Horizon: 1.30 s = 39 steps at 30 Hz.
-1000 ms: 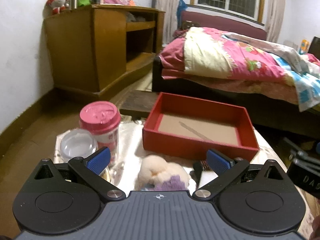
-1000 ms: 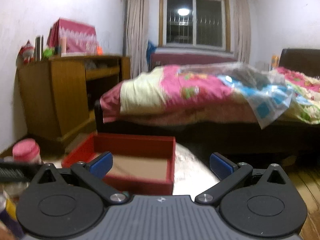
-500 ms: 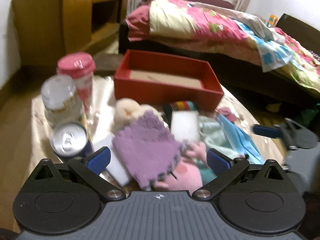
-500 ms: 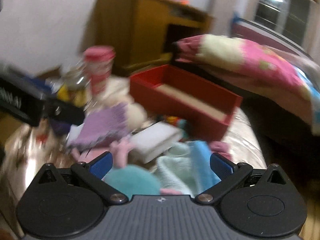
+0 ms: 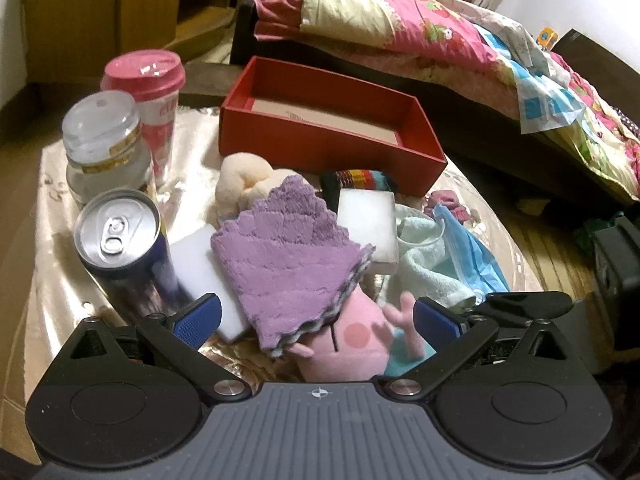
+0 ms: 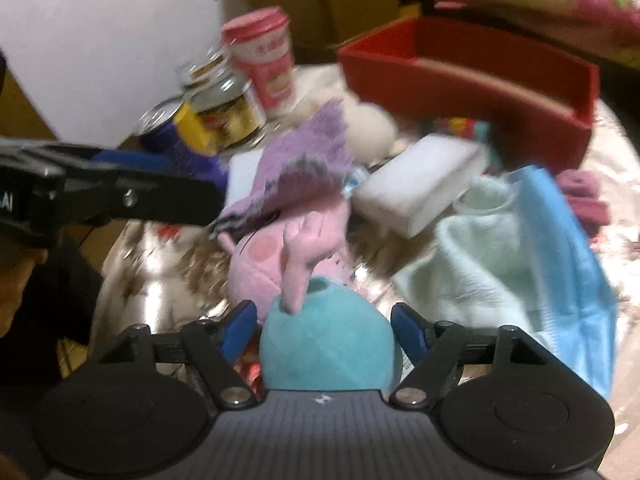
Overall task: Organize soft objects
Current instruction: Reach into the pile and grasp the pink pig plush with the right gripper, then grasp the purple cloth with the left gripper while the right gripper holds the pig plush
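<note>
A pink plush pig [image 5: 356, 340] [image 6: 276, 248] with a teal body [image 6: 326, 344] lies at the table's near edge, partly under a purple cloth [image 5: 284, 256] [image 6: 300, 160]. Around them lie white sponges [image 5: 366, 222] [image 6: 416, 184], a mint towel [image 5: 428, 264] [image 6: 472, 268], a blue face mask [image 5: 468, 248] [image 6: 560, 240] and a cream plush [image 5: 244, 184]. An empty red box [image 5: 320, 136] [image 6: 472, 80] stands behind. My left gripper [image 5: 318, 318] is open over the pig and cloth. My right gripper [image 6: 325, 328] is open, its fingers either side of the pig's teal body.
A drink can [image 5: 120, 248], a glass jar [image 5: 104, 148] and a pink-lidded cup [image 5: 148, 96] stand at the table's left. A bed with a pink quilt [image 5: 400, 28] lies behind the box. A wooden cabinet [image 5: 80, 12] is at the far left.
Both grippers have tilted down and come low over the table's pile of soft things. The right gripper has moved in around the pig's teal body, and its fingers stand closer together.
</note>
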Each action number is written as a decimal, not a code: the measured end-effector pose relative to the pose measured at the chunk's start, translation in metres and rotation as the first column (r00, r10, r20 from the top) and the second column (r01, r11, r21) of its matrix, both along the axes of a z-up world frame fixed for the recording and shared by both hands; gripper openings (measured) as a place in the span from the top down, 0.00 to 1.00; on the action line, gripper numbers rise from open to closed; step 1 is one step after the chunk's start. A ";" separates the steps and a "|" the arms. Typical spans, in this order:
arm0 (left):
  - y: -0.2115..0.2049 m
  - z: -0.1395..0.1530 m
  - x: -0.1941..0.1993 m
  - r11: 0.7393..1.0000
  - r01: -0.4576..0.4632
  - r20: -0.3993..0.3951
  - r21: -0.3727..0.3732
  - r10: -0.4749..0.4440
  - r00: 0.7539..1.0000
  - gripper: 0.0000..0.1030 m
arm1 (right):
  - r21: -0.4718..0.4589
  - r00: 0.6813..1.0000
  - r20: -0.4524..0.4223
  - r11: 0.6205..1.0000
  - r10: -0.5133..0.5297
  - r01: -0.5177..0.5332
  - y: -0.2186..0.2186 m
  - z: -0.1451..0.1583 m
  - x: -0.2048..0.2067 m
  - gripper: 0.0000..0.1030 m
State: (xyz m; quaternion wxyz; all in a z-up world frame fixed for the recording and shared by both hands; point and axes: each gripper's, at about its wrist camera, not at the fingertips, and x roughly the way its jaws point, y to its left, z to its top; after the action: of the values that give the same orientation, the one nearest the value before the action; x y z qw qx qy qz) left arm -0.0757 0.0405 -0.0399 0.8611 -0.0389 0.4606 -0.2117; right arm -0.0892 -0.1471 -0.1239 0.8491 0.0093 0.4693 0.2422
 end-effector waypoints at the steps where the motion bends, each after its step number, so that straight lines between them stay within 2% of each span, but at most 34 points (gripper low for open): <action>1: 0.001 0.000 0.000 1.000 -0.002 -0.003 -0.001 0.002 1.000 0.05 | -0.014 1.000 0.006 1.000 0.020 -0.019 0.004 -0.001 0.000 0.54; 3: 0.001 -0.001 0.001 1.000 0.002 -0.008 0.002 -0.002 1.000 0.05 | -0.036 0.998 0.004 0.997 0.066 -0.065 0.012 -0.001 0.004 0.52; 4: 0.001 -0.001 0.001 1.000 0.004 -0.012 0.003 -0.004 1.000 0.05 | -0.048 0.996 -0.013 0.995 0.091 -0.092 0.017 -0.003 0.009 0.48; 7: 0.003 -0.002 0.001 1.000 0.007 -0.023 -0.004 -0.007 1.000 0.05 | -0.032 0.991 -0.063 0.992 0.118 -0.121 0.027 -0.009 0.020 0.50; 9: 0.005 -0.003 0.001 1.000 -0.002 -0.027 -0.004 0.002 1.000 0.05 | 0.009 0.983 -0.131 0.992 0.125 -0.125 0.032 -0.016 0.023 0.59; 10: 0.005 -0.003 0.002 1.000 -0.005 -0.030 -0.005 0.005 1.000 0.05 | 0.019 0.983 -0.141 0.993 0.121 -0.120 0.036 -0.020 0.023 0.66; 11: 0.006 -0.004 0.003 1.000 -0.006 -0.036 -0.009 0.005 0.999 0.05 | 0.024 0.982 -0.145 0.992 0.122 -0.120 0.038 -0.021 0.020 0.68; 13: 0.007 -0.005 0.005 1.000 -0.011 -0.049 -0.015 0.010 0.999 0.05 | 0.032 0.983 -0.161 0.995 0.094 -0.090 0.034 -0.021 0.013 0.69; 17: 0.011 -0.003 0.008 0.999 -0.029 -0.052 -0.042 0.027 0.998 0.05 | 0.121 0.973 -0.229 0.992 0.008 0.020 0.004 -0.017 -0.005 0.69; 21: 0.010 -0.005 0.015 0.996 -0.046 -0.102 -0.073 0.038 0.994 0.05 | 0.212 0.967 -0.232 0.964 -0.109 0.160 -0.031 -0.001 -0.017 0.69; 23: 0.005 -0.009 0.019 0.998 -0.052 -0.120 -0.035 0.047 0.992 0.05 | 0.242 0.960 -0.214 0.943 -0.179 0.229 -0.046 0.004 -0.016 0.69; 25: 0.002 -0.016 0.026 0.995 -0.102 -0.127 0.023 0.104 0.986 0.05 | 0.250 0.951 -0.203 0.927 -0.233 0.281 -0.053 0.005 -0.011 0.69; 28: 0.000 -0.024 0.038 0.987 -0.154 -0.145 0.038 0.158 0.977 0.06 | 0.270 0.937 -0.222 0.907 -0.268 0.324 -0.061 0.007 -0.006 0.69; 34: -0.016 -0.040 0.058 0.981 -0.175 -0.184 0.084 0.188 0.965 0.10 | 0.306 0.932 -0.223 0.887 -0.286 0.345 -0.073 0.010 -0.008 0.69; 39: -0.023 -0.055 0.070 0.981 -0.179 -0.249 0.073 0.191 0.949 0.24 | 0.334 0.924 -0.232 0.868 -0.303 0.368 -0.083 0.011 -0.010 0.69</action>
State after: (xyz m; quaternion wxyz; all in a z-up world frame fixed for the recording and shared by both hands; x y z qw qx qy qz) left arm -0.0062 0.0175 -0.0948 0.8114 -0.0874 0.5670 -0.1117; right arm -0.0989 -0.2296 -0.1124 0.8172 0.2723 0.4774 0.1732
